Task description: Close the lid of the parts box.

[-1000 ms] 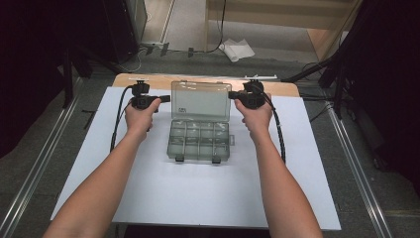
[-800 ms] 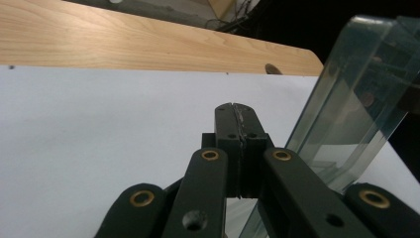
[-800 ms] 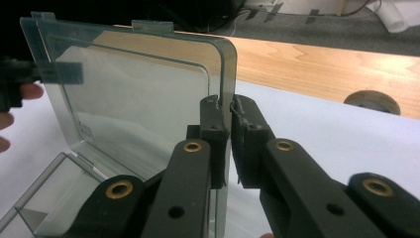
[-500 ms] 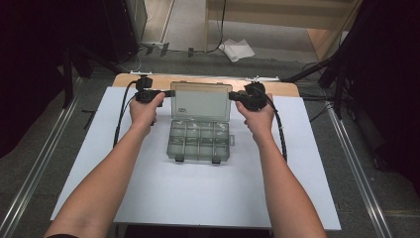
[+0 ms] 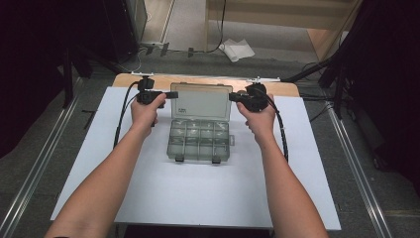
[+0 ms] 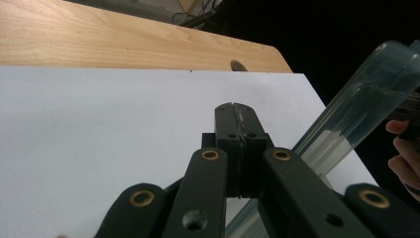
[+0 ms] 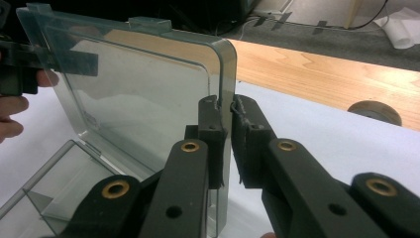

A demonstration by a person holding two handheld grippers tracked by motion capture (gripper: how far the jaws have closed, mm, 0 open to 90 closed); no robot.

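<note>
A clear plastic compartment box (image 5: 200, 141) sits mid-table with its lid (image 5: 200, 101) raised. My right gripper (image 5: 232, 96) is at the lid's right edge. In the right gripper view the lid's (image 7: 143, 94) rim runs between the jaws of that gripper (image 7: 227, 106). These jaws have just been opening a little, and a thin slit shows by the right pad. My left gripper (image 5: 174, 94) is shut at the lid's upper left corner. In the left gripper view its jaws (image 6: 239, 111) are pressed together with nothing between them, and the lid (image 6: 361, 99) slants past on the right.
The box stands on a white sheet (image 5: 198, 198) over a wooden tabletop (image 5: 129, 79). The box compartments look empty. Cables trail from both grippers along the forearms. Crumpled paper (image 5: 236, 49) lies on the floor beyond the table.
</note>
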